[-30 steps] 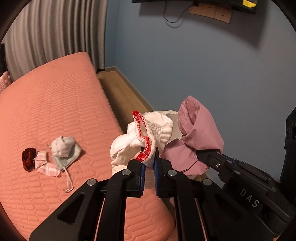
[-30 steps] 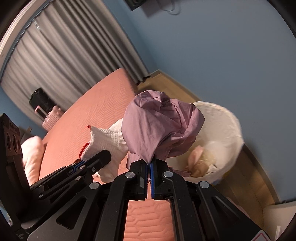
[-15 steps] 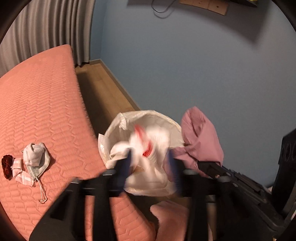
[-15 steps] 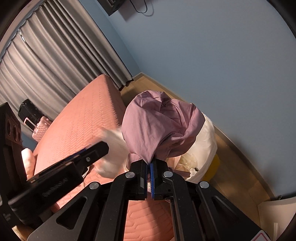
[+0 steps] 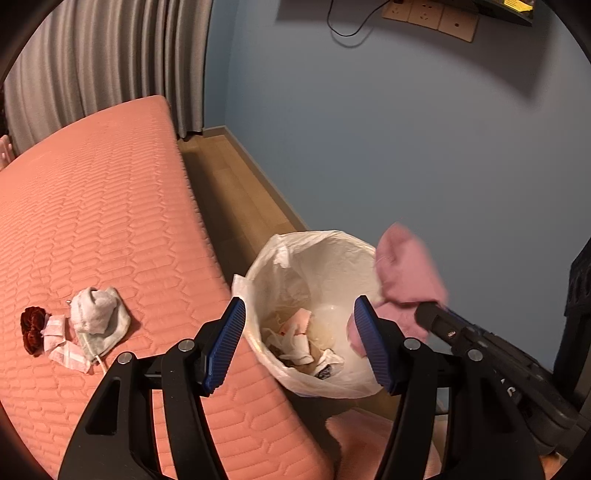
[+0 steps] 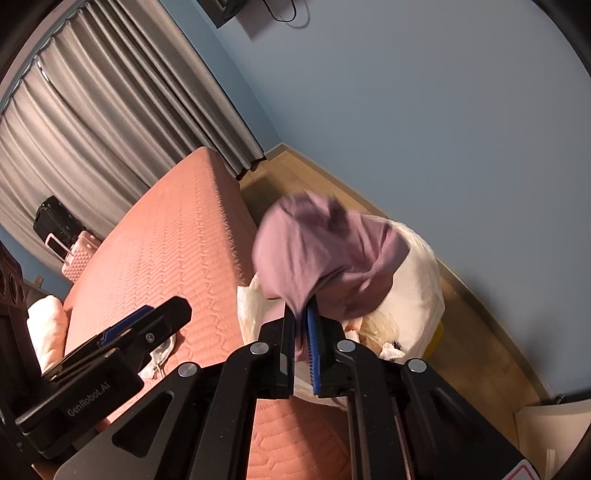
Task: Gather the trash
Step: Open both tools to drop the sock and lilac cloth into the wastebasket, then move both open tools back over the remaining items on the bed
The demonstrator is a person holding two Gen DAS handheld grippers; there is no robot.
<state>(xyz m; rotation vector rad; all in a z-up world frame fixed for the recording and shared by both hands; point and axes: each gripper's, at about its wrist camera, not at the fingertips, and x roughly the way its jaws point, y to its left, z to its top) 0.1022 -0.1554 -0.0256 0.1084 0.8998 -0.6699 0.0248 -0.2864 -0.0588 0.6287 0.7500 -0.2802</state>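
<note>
While left tongs (image 5: 299, 347) gape over bin (image 5: 317, 243), right tongs (image 6: 302, 317) pinch purple cloth (image 6: 325, 254); mask (image 5: 99, 317) on bed (image 5: 92, 206).

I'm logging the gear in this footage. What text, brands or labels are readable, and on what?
"GenRobot.AI": white print on the left tool body, in the right wrist view.
Letters on the right tool body in the left wrist view: blurred, unreadable.
Yellow sticker, top edge: too small to read.

The bed (image 5: 110, 221) has a salmon-pink quilted cover. On it, near its long edge, lie a grey-white crumpled cloth (image 5: 98, 317), small white-pink wrappers (image 5: 62, 343) touching it, and a dark red scrunchie (image 5: 32, 328) just beside them. On the wooden floor (image 5: 236, 195), just beside the bed, stands a bin (image 5: 314, 258) lined with a white bag.
</note>
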